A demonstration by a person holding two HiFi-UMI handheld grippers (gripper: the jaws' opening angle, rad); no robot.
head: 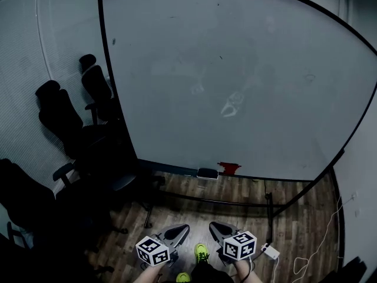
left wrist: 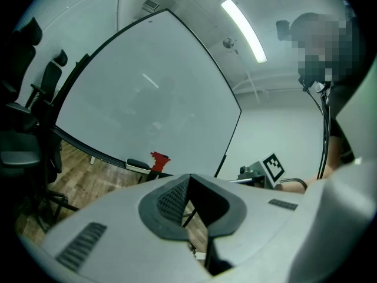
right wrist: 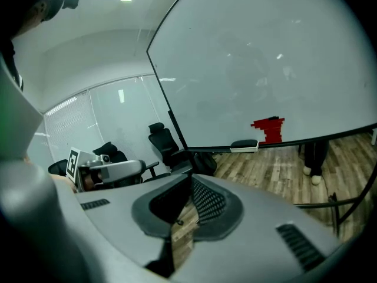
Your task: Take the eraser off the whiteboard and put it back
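The eraser [head: 207,173], dark on top with a pale base, lies on the ledge at the bottom edge of the big whiteboard [head: 235,75]. A red patch [head: 229,168] sits on the board just right of it. Both grippers hang low at the near edge, well short of the board and side by side. My left gripper [head: 184,229] and my right gripper [head: 214,224] have their jaws shut with nothing between them. In the left gripper view the eraser [left wrist: 138,164] shows ahead to the left. In the right gripper view the eraser [right wrist: 244,144] lies ahead to the right.
Black office chairs [head: 65,122] crowd the left side beside the board. The board's dark stand leg [head: 269,208] crosses the wooden floor [head: 235,193]. A small white box with a cable [head: 270,251] lies on the floor at the right.
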